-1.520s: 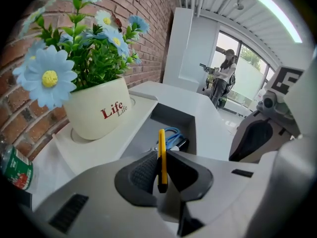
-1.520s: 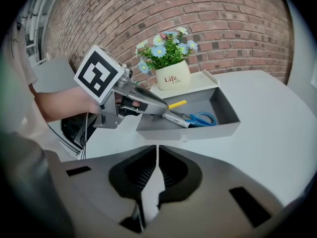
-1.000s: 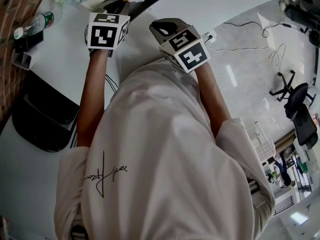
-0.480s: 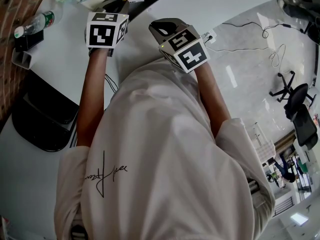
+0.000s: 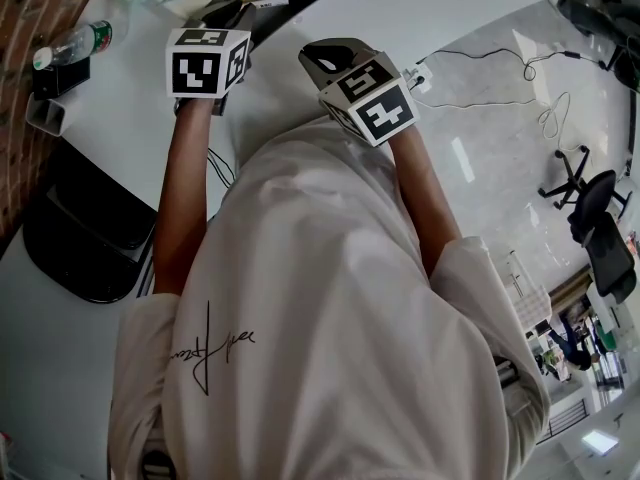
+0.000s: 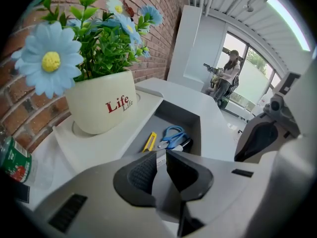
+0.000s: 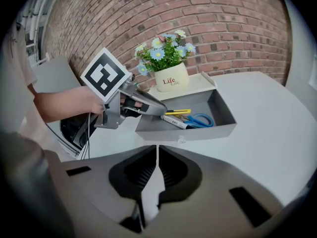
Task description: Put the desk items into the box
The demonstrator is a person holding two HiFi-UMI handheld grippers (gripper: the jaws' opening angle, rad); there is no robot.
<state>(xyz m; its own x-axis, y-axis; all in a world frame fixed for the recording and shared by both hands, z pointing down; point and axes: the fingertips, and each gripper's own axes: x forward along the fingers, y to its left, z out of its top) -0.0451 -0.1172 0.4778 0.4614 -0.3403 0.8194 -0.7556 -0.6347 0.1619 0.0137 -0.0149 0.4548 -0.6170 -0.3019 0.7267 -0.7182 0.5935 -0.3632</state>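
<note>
- My left gripper (image 6: 161, 161) is at the left end of the grey box (image 7: 183, 132), in the middle of the right gripper view.
- Its fingers are pinched on the white, labelled end of a marker (image 7: 174, 122). The marker's black far end lies inside the box.
- Also in the box are blue-handled scissors (image 7: 200, 120) touching the marker and a yellow utility knife (image 7: 177, 112) just behind it.
- My right gripper (image 7: 157, 152) is held above the white tabletop (image 7: 267, 123), in front of the box and apart from it. Its fingers are closed to a thin slit with nothing between them.
- A white pot of blue flowers (image 7: 171, 77) stands just behind the box, against the brick wall at the top of the frame.
</note>
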